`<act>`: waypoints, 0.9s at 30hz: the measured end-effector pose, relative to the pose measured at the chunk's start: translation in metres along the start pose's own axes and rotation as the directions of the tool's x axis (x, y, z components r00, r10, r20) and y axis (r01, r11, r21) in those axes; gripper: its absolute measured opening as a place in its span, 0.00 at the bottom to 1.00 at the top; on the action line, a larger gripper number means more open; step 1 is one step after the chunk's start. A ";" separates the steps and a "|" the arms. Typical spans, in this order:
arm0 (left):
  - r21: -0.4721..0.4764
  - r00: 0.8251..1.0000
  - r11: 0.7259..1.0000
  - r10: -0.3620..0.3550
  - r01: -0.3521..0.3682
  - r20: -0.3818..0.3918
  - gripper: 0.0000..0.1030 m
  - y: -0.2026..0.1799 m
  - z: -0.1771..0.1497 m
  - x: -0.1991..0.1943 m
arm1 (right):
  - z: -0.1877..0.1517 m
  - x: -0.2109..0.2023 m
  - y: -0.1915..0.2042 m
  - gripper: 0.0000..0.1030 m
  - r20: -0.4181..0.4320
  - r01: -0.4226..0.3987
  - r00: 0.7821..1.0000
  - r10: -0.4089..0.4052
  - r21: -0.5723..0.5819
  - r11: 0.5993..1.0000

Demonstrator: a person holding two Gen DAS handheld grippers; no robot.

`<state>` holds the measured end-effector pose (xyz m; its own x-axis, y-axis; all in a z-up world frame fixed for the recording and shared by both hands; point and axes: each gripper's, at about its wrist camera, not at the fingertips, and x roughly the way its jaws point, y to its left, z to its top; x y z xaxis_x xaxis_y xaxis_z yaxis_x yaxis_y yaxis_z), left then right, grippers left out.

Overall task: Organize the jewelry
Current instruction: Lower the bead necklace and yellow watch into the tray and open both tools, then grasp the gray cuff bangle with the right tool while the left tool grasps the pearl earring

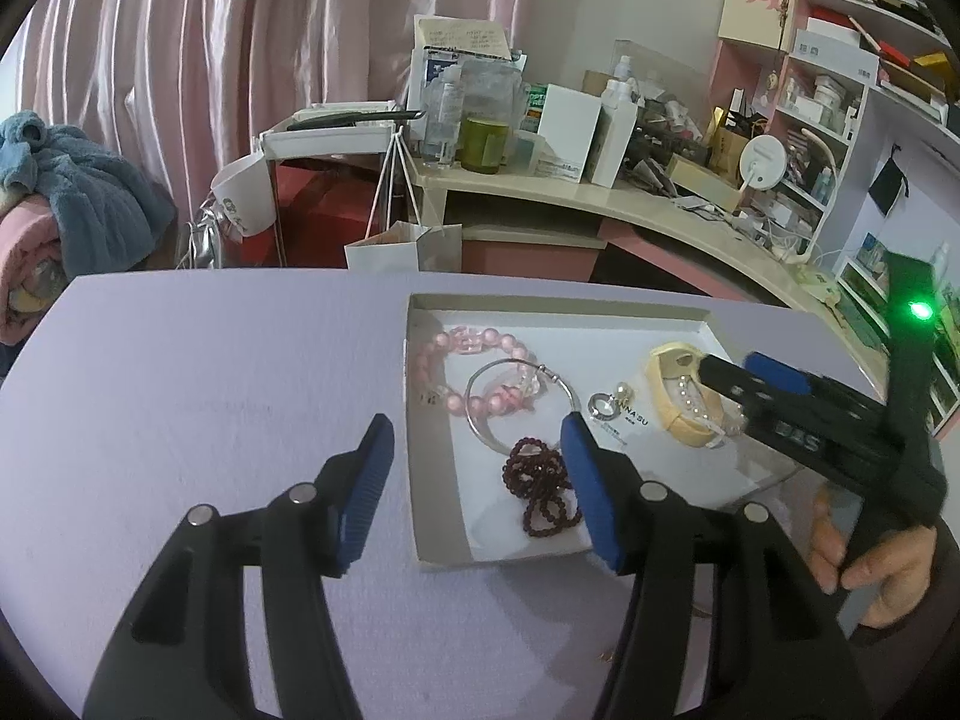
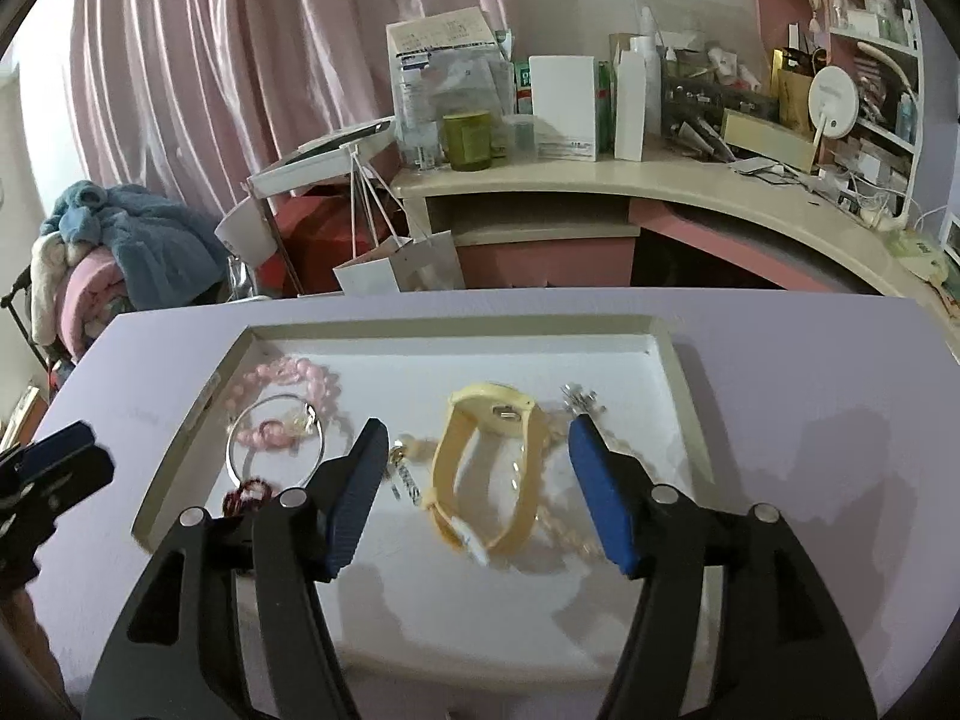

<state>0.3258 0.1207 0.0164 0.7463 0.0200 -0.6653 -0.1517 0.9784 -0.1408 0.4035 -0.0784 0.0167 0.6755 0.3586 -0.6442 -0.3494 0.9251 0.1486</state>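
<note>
A shallow white tray (image 1: 600, 309) (image 2: 672, 360) lies on the lilac table. In it are a pink bead bracelet (image 1: 462, 354) (image 2: 288, 375), a silver bangle (image 1: 510, 402) (image 2: 276, 438), a dark red bead strand (image 1: 540, 486) (image 2: 249, 492), a ring charm (image 1: 600, 405), a yellow watch (image 1: 678, 402) (image 2: 486, 468) and a pale pearl strand (image 2: 564, 528). My left gripper (image 1: 477, 444) is open, straddling the tray's left wall. My right gripper (image 2: 471, 450) is open and empty, hovering over the yellow watch; it shows in the left wrist view (image 1: 735, 375).
A cluttered beige desk (image 1: 600, 192) and pink shelves (image 1: 840, 90) stand behind the table. A white paper bag (image 1: 408, 246) hangs at the table's far edge. Blankets (image 1: 66, 192) are piled at far left.
</note>
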 end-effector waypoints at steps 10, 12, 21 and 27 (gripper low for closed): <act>-0.021 1.000 1.000 -0.003 0.003 0.006 0.61 0.007 -0.021 -0.021 | -0.032 -0.049 -0.005 0.62 0.013 -0.040 0.999 0.040 0.022 0.999; -0.024 1.000 1.000 -0.002 0.003 0.009 0.62 0.007 -0.027 -0.029 | -0.042 -0.059 -0.003 0.62 0.014 -0.053 0.999 0.052 0.024 0.998; -0.035 1.000 0.999 -0.005 0.005 0.009 0.63 0.009 -0.056 -0.055 | -0.076 -0.074 0.005 0.62 -0.018 -0.064 0.998 0.064 0.037 0.997; -0.047 1.000 0.999 -0.011 0.012 0.007 0.67 0.013 -0.075 -0.069 | -0.094 -0.068 0.018 0.62 -0.083 -0.059 0.995 0.061 0.031 0.998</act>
<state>0.2239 0.1167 0.0050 0.7527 0.0105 -0.6583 -0.1735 0.9677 -0.1830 0.2901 -0.0975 -0.0067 0.5970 0.4028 -0.6938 -0.3683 0.9059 0.2090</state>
